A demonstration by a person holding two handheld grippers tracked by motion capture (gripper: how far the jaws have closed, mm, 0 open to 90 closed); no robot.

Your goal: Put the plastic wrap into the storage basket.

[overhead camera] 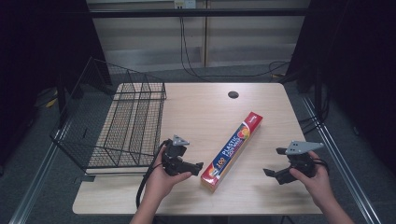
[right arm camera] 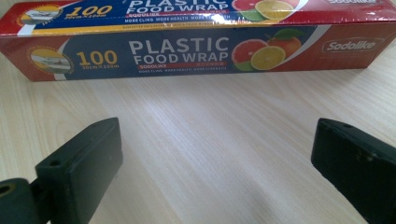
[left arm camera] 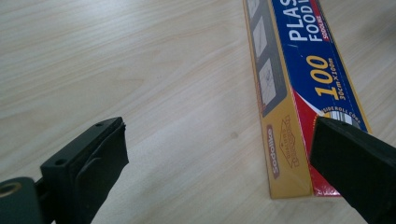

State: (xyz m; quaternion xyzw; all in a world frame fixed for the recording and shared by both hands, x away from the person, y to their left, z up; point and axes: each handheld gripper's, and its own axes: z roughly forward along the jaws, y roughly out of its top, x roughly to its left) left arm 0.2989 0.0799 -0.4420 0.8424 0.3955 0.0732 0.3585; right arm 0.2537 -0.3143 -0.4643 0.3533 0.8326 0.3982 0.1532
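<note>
Plastic food wrap box [overhead camera: 232,150]: lies diagonally on the table [overhead camera: 261,112], between both grippers, touching neither. Left gripper [overhead camera: 198,166]: released, beside the box's near end. Right gripper [overhead camera: 273,161]: released, facing the box's long side. High view adds a wire basket [overhead camera: 116,123] at left.

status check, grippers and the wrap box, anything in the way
Left gripper open, beside the plastic wrap box. Right gripper open, short of it. Box flat on table. Path clear; wire basket off left.

The food wrap box [right arm camera: 205,51] reads "PLASTIC FOOD WRAP", "100" left of that, "Sodolike" to its right.
</note>
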